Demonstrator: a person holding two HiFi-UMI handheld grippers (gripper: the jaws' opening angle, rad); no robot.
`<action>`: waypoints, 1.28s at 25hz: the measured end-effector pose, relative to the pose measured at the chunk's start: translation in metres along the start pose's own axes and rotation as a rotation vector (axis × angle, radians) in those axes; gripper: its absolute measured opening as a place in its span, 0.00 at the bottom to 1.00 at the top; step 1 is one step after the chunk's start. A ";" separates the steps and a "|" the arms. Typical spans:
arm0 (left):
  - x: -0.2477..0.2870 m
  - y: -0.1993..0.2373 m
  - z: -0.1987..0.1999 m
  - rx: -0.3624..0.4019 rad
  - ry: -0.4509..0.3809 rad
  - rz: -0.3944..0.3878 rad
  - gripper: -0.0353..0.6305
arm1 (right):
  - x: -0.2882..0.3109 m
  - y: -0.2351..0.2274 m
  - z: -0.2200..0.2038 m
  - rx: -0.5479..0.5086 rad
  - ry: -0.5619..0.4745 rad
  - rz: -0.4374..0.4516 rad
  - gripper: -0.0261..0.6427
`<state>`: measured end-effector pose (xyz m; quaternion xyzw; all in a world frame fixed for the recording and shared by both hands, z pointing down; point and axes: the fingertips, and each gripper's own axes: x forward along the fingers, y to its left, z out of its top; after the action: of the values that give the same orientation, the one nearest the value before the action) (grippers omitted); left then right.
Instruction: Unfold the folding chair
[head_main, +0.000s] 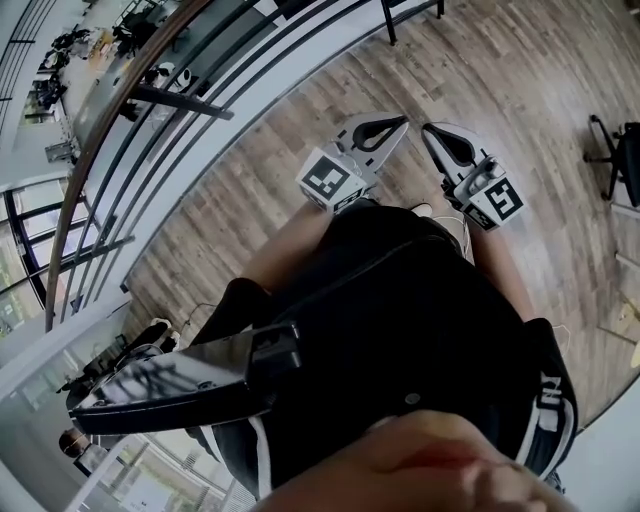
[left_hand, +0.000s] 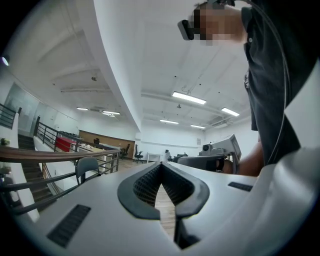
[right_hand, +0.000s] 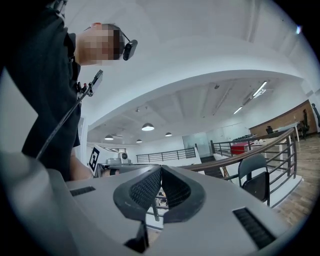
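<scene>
Left tool and right tool were both closed and empty above the wooden floor. A dark chair stood by the railing, well apart from both; unfolding apparently hadn't begun.

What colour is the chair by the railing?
Dark grey chair, clearest in the right gripper view.

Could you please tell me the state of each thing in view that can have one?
Left tool: shut, nothing between its jaws.
Right tool: shut, nothing between its jaws.
Chair: upright beside the railing, untouched; whether folded, cannot tell.
Ceiling lights: on.
</scene>
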<state>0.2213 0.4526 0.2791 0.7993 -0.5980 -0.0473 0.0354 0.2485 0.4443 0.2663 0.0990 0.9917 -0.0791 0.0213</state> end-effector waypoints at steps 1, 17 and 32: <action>-0.004 0.003 0.000 -0.005 -0.001 0.001 0.06 | 0.005 0.004 0.000 0.004 -0.004 0.009 0.05; -0.047 0.064 0.012 0.010 -0.007 -0.005 0.06 | 0.069 0.006 -0.002 -0.011 0.032 -0.023 0.05; 0.058 0.118 0.008 0.008 0.004 0.059 0.06 | 0.077 -0.120 0.013 -0.036 -0.013 0.009 0.05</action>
<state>0.1246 0.3641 0.2829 0.7816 -0.6214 -0.0426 0.0348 0.1497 0.3413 0.2674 0.1027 0.9924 -0.0616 0.0299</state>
